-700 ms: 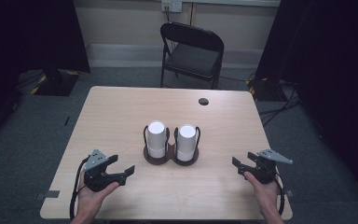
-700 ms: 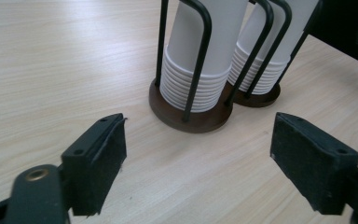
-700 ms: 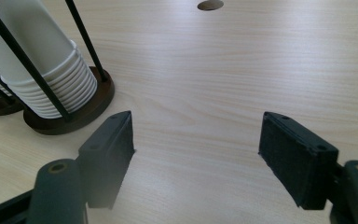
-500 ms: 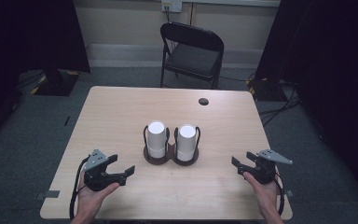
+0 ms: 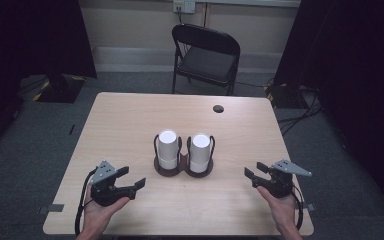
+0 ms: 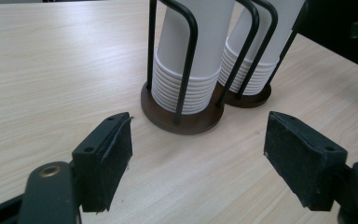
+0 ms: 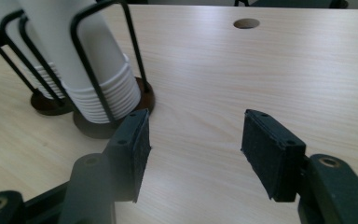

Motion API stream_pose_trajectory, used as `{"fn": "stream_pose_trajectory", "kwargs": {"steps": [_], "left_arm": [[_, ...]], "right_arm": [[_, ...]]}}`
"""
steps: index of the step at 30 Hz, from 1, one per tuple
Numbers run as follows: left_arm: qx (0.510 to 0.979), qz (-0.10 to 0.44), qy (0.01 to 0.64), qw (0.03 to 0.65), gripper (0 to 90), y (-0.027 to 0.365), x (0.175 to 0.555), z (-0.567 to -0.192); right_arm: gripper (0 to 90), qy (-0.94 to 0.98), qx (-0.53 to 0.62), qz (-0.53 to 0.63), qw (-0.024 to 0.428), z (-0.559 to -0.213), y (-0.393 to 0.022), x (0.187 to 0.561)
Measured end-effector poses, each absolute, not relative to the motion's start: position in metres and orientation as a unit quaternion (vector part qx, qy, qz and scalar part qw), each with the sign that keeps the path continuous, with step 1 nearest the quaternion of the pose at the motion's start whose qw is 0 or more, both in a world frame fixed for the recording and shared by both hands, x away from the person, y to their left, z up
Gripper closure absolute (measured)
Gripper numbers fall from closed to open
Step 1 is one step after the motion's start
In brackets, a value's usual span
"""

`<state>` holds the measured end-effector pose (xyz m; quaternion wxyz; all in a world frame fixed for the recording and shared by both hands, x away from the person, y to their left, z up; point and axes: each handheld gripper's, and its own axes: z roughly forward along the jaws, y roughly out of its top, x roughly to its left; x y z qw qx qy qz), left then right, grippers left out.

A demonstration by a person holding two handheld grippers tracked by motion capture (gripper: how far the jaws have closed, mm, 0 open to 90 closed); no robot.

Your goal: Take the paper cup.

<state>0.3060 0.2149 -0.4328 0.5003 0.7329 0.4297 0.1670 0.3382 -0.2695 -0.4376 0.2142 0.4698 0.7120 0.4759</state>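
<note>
A pale wooden worktop (image 5: 130, 120) is seen from above. At its middle stand two stacks of white paper cups, the left stack (image 5: 168, 149) and the right stack (image 5: 200, 152), upside down and touching side by side, each inside a black wire holder (image 5: 184, 167) on a round dark base. A person's hands come in from the near edge. The left claw (image 5: 130, 181) rests near the front left corner, its jaws spread wide with nothing between them, angled toward the cups and well apart from them. The right claw (image 5: 254, 172) sits near the front right edge, jaws also apart and holding nothing. A small round hole (image 5: 218, 108) lies farther back. A black folding chair (image 5: 206, 52) stands beyond the worktop.
</note>
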Motion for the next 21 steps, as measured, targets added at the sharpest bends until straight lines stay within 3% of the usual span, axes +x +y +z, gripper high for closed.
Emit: {"fn": "stream_pose_trajectory", "kwargs": {"steps": [12,21], "left_arm": [[0.730,0.177,0.435,0.496,22.3,0.216,0.302,-0.433],[0.731,0.178,0.436,0.493,22.7,0.218,0.301,-0.433]], "right_arm": [[43.6,0.735,0.412,0.498,0.206,-0.416,-0.237,0.349],[36.0,0.748,0.376,0.512,0.194,-0.403,-0.205,0.363]]}}
